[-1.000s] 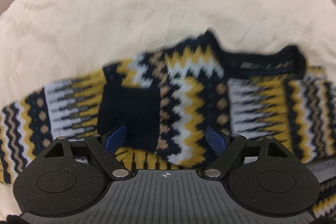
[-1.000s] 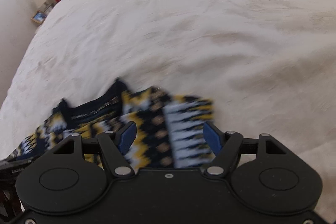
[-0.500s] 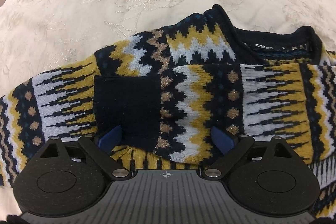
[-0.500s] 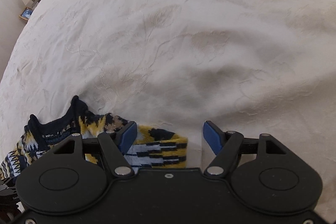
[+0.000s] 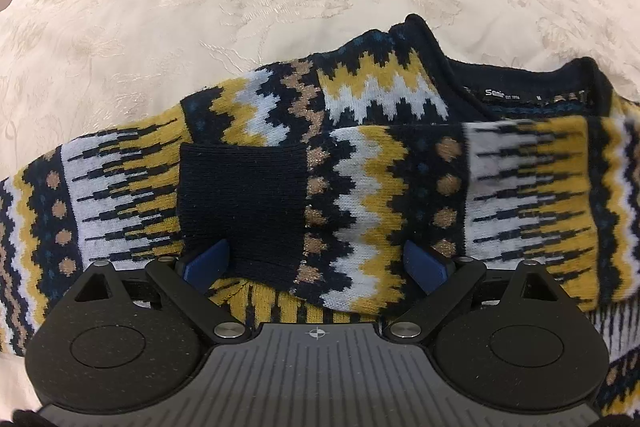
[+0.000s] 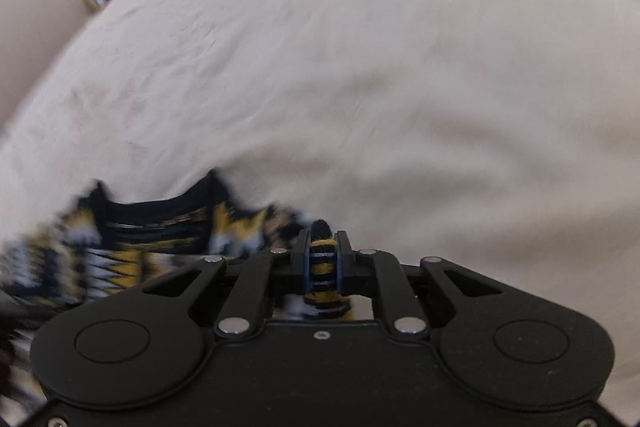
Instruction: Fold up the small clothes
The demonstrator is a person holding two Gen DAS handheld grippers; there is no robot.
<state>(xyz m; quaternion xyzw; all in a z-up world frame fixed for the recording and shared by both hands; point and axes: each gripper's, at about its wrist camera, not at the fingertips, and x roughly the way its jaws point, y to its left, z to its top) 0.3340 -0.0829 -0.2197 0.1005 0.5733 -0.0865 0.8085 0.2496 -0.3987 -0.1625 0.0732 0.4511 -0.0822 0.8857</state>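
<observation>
A patterned knit sweater [image 5: 360, 187] in navy, yellow and white lies on a cream embroidered bedspread [image 5: 240, 7], collar toward the far side. One sleeve is folded across the body, its dark cuff [image 5: 240, 203] lying on the chest. The left tongs [image 5: 316, 261] stand wide just above the cuff and sleeve, blue pads on either side, pressing on nothing. The right tongs [image 6: 323, 259] have just closed, pinching a striped fold of the sweater's edge [image 6: 322, 263]; that view is blurred.
</observation>
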